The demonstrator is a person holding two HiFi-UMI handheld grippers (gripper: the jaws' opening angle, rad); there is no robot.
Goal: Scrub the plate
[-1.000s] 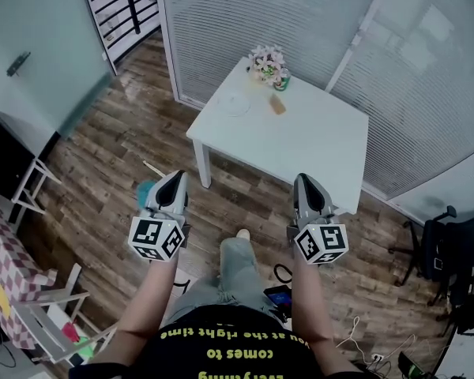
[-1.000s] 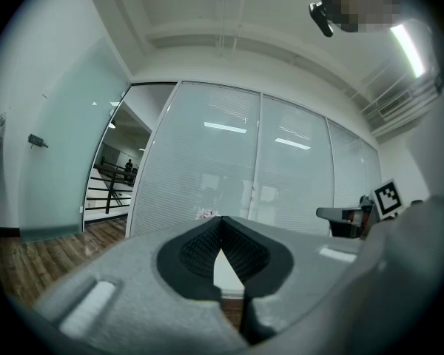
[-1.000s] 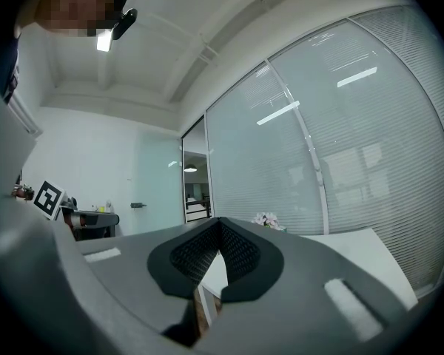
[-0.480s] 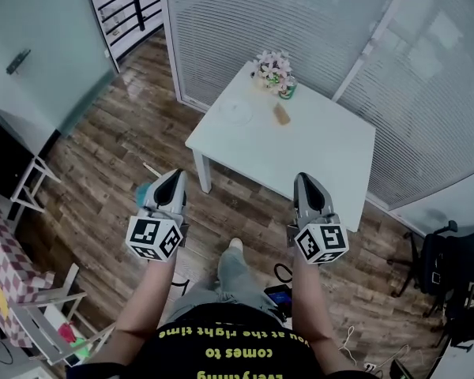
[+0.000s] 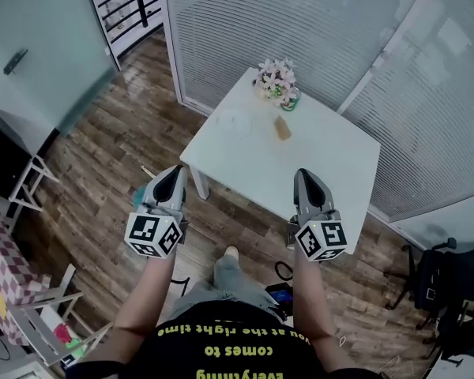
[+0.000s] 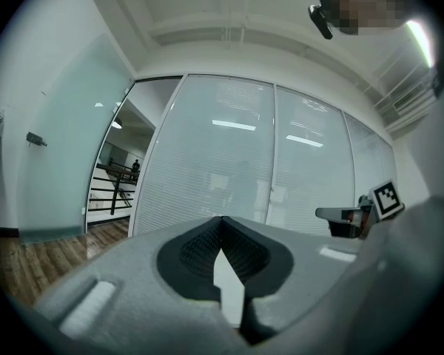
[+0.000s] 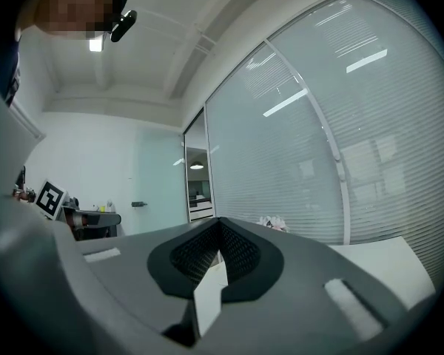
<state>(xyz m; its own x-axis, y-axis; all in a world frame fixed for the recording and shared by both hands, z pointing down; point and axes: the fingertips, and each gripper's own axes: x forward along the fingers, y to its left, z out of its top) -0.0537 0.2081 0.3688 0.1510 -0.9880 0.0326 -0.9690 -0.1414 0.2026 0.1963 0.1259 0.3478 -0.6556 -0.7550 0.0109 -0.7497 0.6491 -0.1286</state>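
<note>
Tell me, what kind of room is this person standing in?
Most likely an office or a workroom in one. Tall glass partitions with blinds wall off the space, a black office chair stands at the edge, and a small white table sits on the wood-plank floor.

We barely make out the plate [image 5: 235,122] on the white table [image 5: 324,160]. The tan object [image 5: 282,128] near it is too small to name. The office chair [image 5: 450,279] is cut by the right edge.
</note>
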